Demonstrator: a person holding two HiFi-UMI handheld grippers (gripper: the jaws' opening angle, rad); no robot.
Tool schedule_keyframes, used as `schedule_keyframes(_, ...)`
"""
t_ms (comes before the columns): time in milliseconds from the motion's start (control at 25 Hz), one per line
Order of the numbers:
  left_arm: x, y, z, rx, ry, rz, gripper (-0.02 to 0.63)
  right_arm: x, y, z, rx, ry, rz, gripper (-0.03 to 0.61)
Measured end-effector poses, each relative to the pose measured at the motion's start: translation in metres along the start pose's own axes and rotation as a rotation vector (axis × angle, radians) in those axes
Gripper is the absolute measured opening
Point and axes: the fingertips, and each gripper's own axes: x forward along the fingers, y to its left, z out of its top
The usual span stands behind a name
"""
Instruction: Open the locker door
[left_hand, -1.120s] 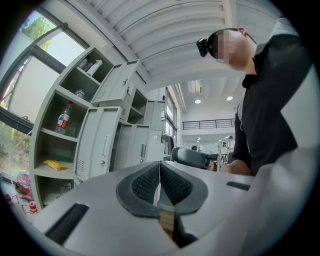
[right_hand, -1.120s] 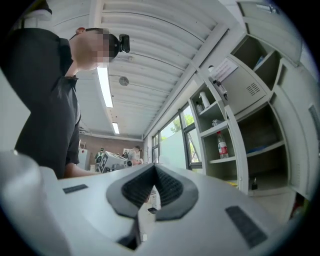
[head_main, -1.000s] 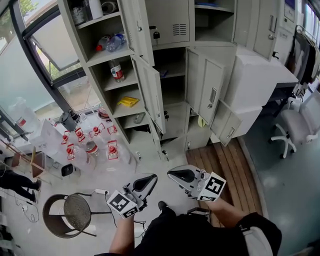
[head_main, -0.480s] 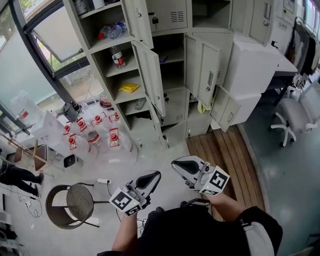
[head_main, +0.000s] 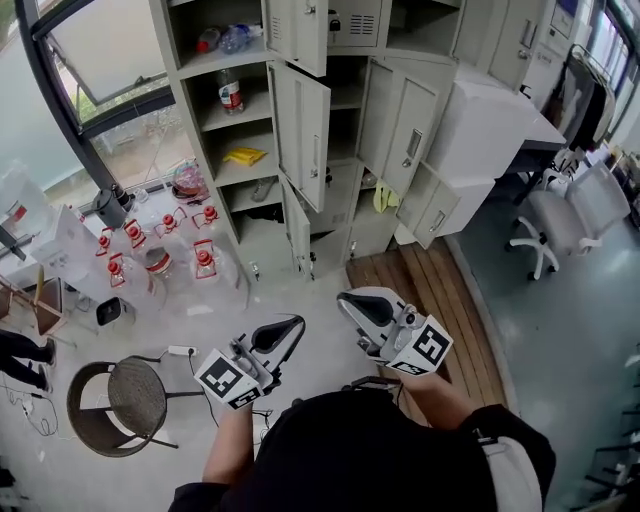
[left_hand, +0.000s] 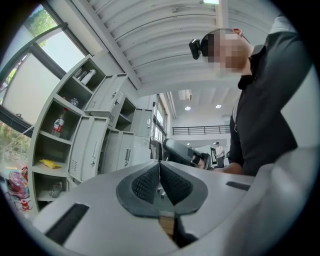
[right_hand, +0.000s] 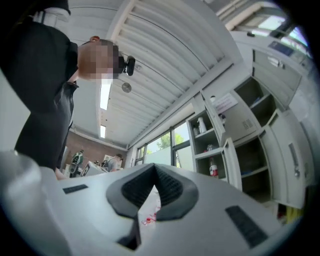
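Left gripper (head_main: 292, 326) first: jaws fully closed, pads pressed flat together, nothing between them. It's hanging in the air near my body, touching nothing.

Right gripper (head_main: 348, 300), same deal: jaws closed tip to tip, nothing held, and it sits just beside the left one.

No work surface here, only a grey floor (head_main: 300, 280) with a strip of wooden decking (head_main: 445, 300) on the right. The lockers (head_main: 350, 20) stand along the far wall, well apart from both grippers. Several doors hang open; the tall one in the middle (head_main: 300, 130) is the most obvious.

Counts, left to right:
- one big window (head_main: 90, 50)
- a bunch of red-capped water jugs (head_main: 150, 262) on the floor, too crowded for me to count
- one round woven chair (head_main: 125, 400), near left
- one upright bottle (head_main: 230, 92) on an open shelf
- one yellow packet (head_main: 245, 155) on the shelf below it
- one office chair (head_main: 545, 225), far right
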Motion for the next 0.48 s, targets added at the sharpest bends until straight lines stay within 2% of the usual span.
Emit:
schedule_keyframes(160,-0.018,0.011,0.013,0.034,-0.024,-0.008,0.017,0.013,-0.009,0.006,-0.038,-0.024,-0.091,0.011)
schedule_keyframes(480,-0.06,0.031,-0.02,-0.033,-0.004,0.0,0.017,0.035,0.027,-0.045,0.024,0.03,-0.09,0.011)
